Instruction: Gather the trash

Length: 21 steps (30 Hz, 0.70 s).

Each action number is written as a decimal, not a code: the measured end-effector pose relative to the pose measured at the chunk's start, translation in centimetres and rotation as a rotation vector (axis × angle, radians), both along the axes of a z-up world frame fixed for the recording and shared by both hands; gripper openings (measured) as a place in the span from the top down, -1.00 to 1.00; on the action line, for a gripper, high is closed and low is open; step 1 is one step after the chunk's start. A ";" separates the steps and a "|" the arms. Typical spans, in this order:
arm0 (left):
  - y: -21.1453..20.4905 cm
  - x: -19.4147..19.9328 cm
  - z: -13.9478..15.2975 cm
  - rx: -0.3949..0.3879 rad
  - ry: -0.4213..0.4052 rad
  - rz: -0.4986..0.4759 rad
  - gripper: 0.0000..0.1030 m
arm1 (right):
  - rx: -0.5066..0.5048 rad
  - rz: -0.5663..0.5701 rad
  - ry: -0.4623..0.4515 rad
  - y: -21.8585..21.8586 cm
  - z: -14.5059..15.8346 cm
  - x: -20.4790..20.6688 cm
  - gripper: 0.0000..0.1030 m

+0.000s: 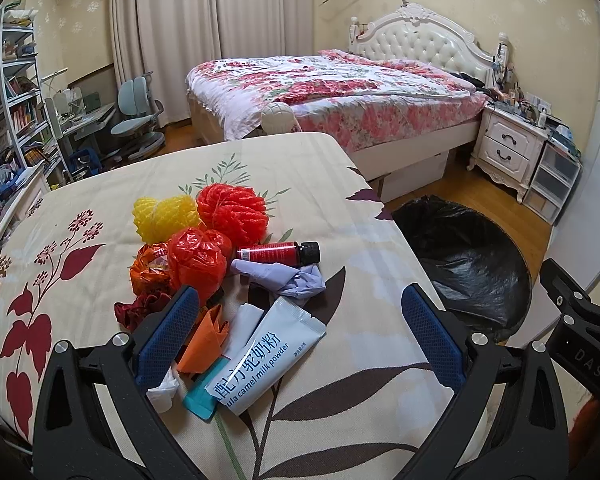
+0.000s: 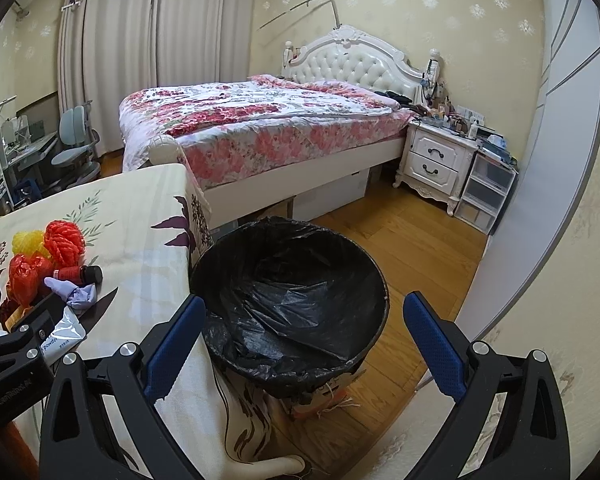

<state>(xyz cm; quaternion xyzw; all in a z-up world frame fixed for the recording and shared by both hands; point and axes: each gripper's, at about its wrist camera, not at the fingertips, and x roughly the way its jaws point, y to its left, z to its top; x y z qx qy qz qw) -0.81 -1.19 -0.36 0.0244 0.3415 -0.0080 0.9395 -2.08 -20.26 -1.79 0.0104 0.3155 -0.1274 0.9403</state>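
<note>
I am looking at: tablecloth (image 1: 100, 208), cream, dark red leaf print; mesh ball (image 1: 162, 218), yellow; mesh ball (image 1: 230, 210), red-orange; bottle (image 1: 278, 252), red, black cap; sachet (image 1: 266, 354), pale blue; bin liner (image 2: 296, 292), black; my finger pads (image 1: 168, 336), blue.

I see the trash heaped on the floral tablecloth (image 1: 100, 200): a yellow mesh ball (image 1: 162, 218) touching a red mesh ball (image 1: 232, 212); a crumpled red plastic bag (image 1: 198, 260); a small red bottle (image 1: 278, 252) lying on its side; a crumpled lilac glove (image 1: 284, 278); a camel milk powder sachet (image 1: 266, 360) lying flat; beside the table, a bin (image 2: 288, 300) lined in black stands open.
</note>
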 end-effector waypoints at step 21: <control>4.3 -1.6 -0.1 0.020 0.023 0.047 -0.91 | 0.043 0.075 0.039 2.5 -0.1 0.4 -0.84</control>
